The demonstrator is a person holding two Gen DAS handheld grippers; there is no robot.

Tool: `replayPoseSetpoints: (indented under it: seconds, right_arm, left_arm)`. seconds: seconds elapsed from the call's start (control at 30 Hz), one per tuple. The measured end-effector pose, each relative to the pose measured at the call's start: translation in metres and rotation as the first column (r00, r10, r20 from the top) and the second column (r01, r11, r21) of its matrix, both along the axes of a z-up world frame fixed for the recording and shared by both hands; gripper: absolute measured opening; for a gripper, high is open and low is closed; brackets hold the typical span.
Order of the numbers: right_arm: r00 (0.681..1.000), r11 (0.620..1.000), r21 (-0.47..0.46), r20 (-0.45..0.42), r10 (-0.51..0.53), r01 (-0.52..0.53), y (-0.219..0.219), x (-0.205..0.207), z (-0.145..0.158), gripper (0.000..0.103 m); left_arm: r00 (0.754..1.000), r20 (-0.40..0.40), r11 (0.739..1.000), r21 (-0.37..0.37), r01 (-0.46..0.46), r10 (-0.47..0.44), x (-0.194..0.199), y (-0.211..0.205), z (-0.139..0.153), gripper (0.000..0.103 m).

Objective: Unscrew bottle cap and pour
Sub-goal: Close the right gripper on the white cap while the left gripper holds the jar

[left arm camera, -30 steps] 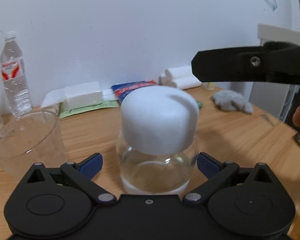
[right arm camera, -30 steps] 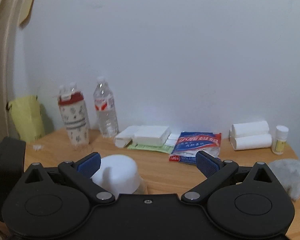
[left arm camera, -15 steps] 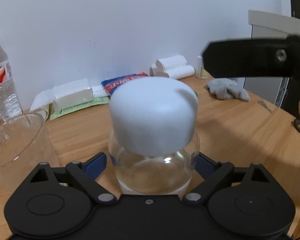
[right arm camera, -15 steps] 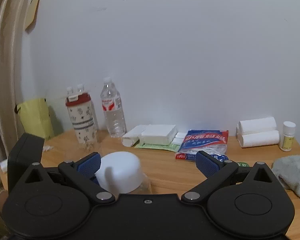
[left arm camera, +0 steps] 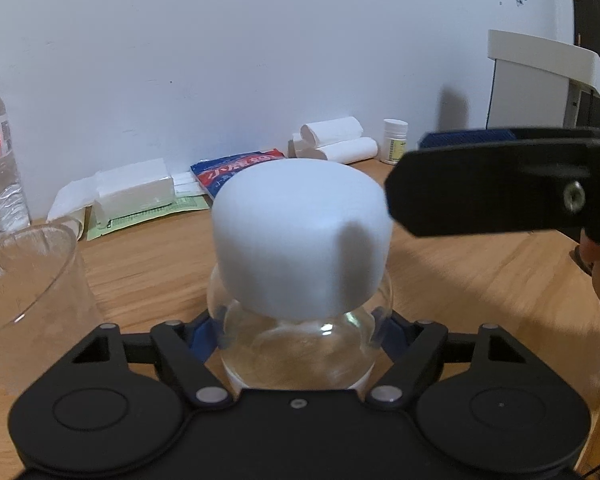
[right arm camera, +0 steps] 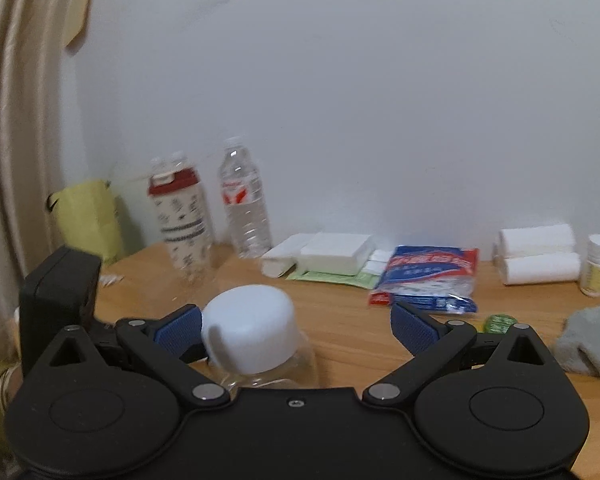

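We find the task at its opening stage. At the far left of the left wrist view, an empty clear cup (left arm camera: 24, 280) stands on the worktop (left arm camera: 148, 256), nothing yet poured into it. At centre, low in the frame, stands the clear bottle (left arm camera: 300, 344) with its broad white cap (left arm camera: 302, 236) seated on the neck; we see no gap or tilt that would show it loosened, though any thread is hidden. The left gripper (left arm camera: 300, 330) pinches the bottle's rounded shoulder, its blue pads pressed against the glassy wall on both sides. We judge the securing of the bottle done.

At the right of that view, the right gripper (left arm camera: 488, 184) reaches in as a dark blurred finger just beside the cap, level with its top; contact cannot be confirmed. In the right wrist view, the right gripper (right arm camera: 296, 324) stands spread, its left-hand pad near the cap, the other well apart from it, so the cap is not gripped.

Outstanding, in our judgement: closing on the cap, unscrewing it, lifting it off, and pouring into the cup.
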State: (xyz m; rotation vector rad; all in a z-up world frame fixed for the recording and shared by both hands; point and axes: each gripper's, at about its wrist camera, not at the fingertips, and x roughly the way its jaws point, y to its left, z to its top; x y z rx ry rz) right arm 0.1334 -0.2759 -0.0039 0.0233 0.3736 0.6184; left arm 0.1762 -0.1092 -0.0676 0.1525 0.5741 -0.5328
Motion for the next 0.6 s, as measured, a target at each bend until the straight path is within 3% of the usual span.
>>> replayPoseSetpoints:
  seconds: [0.13,0.3,0.47,0.53,0.6]
  right_arm:
    - [0.994,0.995,-0.021,-0.047,0.098,-0.099,0.007,0.009,-0.001,0.086]
    - [0.99,0.987,-0.086,-0.054,0.129,-0.133,0.022,0.013,-0.001,0.085]
    - [0.988,0.986,-0.091,-0.075,0.134,-0.141,0.029,0.017,-0.002,0.084]
    - [0.988,0.986,-0.087,-0.081,0.135,-0.142,0.031,0.018,-0.003,0.075]
    - [0.986,0.985,-0.087,-0.091,0.138,-0.146,0.033,0.02,-0.004,0.073]
  left_arm:
    - [1.0,0.001,1.0,0.0,0.014,-0.014,-0.002,0.002,-0.001,0.079]
    - [0.999,-0.002,0.999,0.003,0.044,-0.044,-0.004,0.004,0.0,0.079]
    - [0.999,0.001,0.999,0.0,0.052,-0.052,-0.006,0.004,-0.001,0.079]
    - [0.999,0.001,0.999,-0.001,0.05,-0.05,-0.007,0.004,-0.001,0.079]
    - [0.998,0.0,0.998,-0.008,0.056,-0.056,-0.008,0.014,-0.005,0.079]
